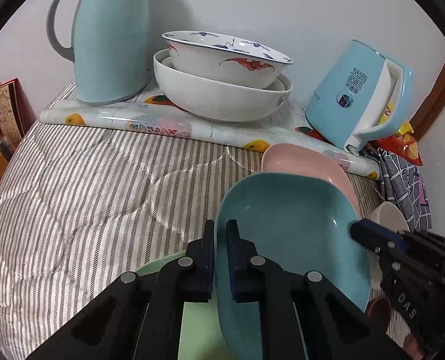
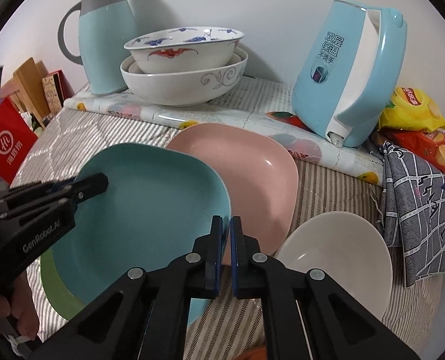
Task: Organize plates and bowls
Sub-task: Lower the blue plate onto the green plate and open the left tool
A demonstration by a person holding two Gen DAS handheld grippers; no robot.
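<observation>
A teal square plate (image 1: pixel 291 234) (image 2: pixel 150 210) is tilted above a green plate (image 1: pixel 162 267) (image 2: pixel 54 285). My left gripper (image 1: pixel 219 258) (image 2: pixel 102 183) is shut on the teal plate's left rim. My right gripper (image 2: pixel 226 252) (image 1: pixel 357 231) is shut on the teal plate's right rim. A pink square plate (image 2: pixel 246 165) (image 1: pixel 306 162) lies behind it, partly under it. A white plate (image 2: pixel 339 258) (image 1: pixel 390 213) lies at the right. Two nested bowls, a painted one (image 2: pixel 183 48) (image 1: pixel 225 57) in a large white one (image 2: pixel 180 84) (image 1: pixel 219 96), stand at the back.
A teal thermos jug (image 2: pixel 105 42) (image 1: pixel 111 42) stands back left and a teal electric kettle (image 2: pixel 351 72) (image 1: pixel 357 96) back right on a rolled mat (image 2: pixel 252 120). Snack bags (image 2: pixel 414 120) and a checked cloth (image 2: pixel 420 204) lie right. A red box (image 2: pixel 9 147) stands left.
</observation>
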